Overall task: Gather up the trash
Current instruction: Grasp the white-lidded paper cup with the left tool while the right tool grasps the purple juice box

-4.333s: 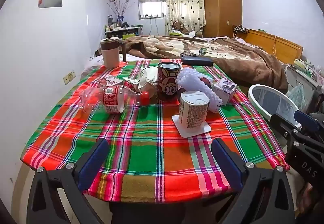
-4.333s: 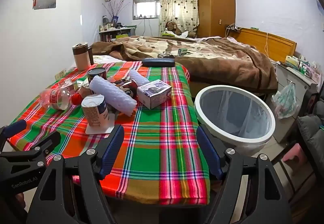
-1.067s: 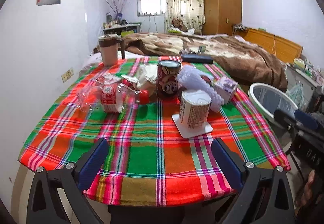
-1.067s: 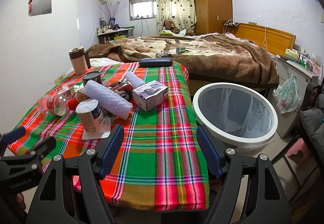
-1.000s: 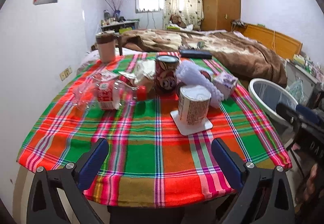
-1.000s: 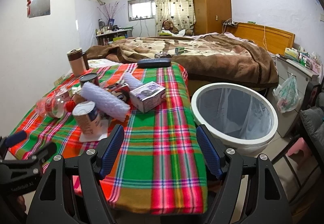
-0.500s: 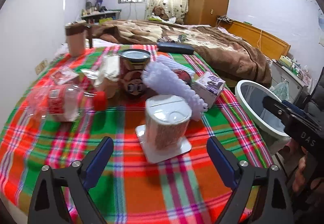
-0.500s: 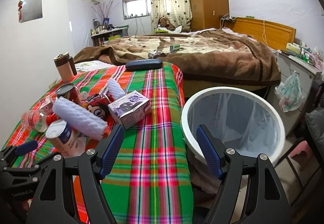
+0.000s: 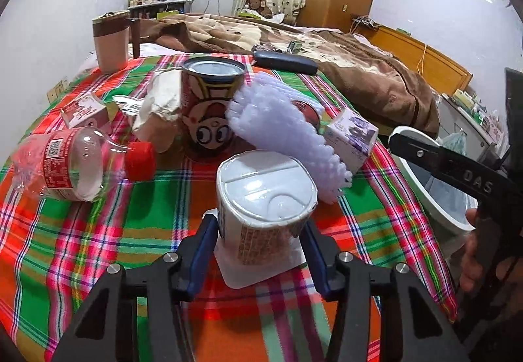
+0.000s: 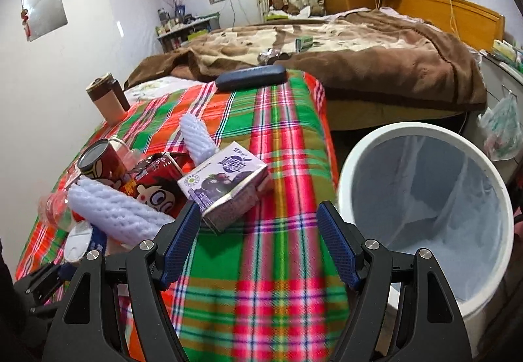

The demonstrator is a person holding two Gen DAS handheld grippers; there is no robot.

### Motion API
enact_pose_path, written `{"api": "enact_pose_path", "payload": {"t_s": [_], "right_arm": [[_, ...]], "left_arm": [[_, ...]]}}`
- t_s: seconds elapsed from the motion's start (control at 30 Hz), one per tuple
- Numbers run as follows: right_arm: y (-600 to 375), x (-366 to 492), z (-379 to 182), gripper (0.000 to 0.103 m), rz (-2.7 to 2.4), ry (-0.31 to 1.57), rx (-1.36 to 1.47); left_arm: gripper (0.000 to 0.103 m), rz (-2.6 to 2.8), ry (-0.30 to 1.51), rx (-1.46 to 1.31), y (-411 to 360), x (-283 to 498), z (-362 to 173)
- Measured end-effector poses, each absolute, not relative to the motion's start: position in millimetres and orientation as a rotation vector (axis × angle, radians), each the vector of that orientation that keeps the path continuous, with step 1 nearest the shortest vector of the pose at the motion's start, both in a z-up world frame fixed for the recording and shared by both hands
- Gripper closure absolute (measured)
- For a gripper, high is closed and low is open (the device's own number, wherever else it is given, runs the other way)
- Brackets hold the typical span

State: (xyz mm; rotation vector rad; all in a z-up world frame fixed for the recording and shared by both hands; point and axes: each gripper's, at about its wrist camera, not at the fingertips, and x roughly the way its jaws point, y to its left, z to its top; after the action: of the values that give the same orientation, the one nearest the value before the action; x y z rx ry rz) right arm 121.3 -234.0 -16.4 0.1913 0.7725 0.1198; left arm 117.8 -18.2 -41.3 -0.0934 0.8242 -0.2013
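A table covered in a bright red, green and orange plaid cloth [image 9: 98,231] holds a cluster of rubbish, and a white bin [image 10: 425,198] lined with a thin bag stands just beside the table's right edge. The bin looks empty as far as its inside shows, so nothing seems to have been collected yet and the whole pile is left to do. The left gripper [image 9: 258,241] is lowered around a white paper cup [image 9: 264,198] with a sealed lid, which stands upright on a square white coaster [image 9: 248,277]; its blue jaws are closing on the cup's sides, and the pads look to be at or just touching the cup wall, though a firm grip cannot be confirmed. Behind the cup lie a clear plastic bottle [image 9: 62,165] with a red cap on its side, a red cartoon can [image 9: 209,110] standing upright, a crumpled paper bag [image 9: 160,107], a white foam net sleeve [image 9: 284,133] and a small purple drink carton [image 10: 225,188]. The right gripper [image 10: 258,241] hovers with its jaws wide and empty, the carton just ahead of its left finger. A tall mug [image 9: 109,44] and a dark case [image 9: 284,62] sit at the far edge and may not be trash.
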Motion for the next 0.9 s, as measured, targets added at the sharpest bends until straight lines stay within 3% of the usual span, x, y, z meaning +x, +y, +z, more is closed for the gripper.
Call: {"api": "enact_pose_path", "payload": {"t_s": [0.9], "right_arm": [[-207,181,-34,0.027,0.083,0.918,0.344]], "left_arm": [[0.051,-0.110,0.829,-0.145,42,116,-45]]}}
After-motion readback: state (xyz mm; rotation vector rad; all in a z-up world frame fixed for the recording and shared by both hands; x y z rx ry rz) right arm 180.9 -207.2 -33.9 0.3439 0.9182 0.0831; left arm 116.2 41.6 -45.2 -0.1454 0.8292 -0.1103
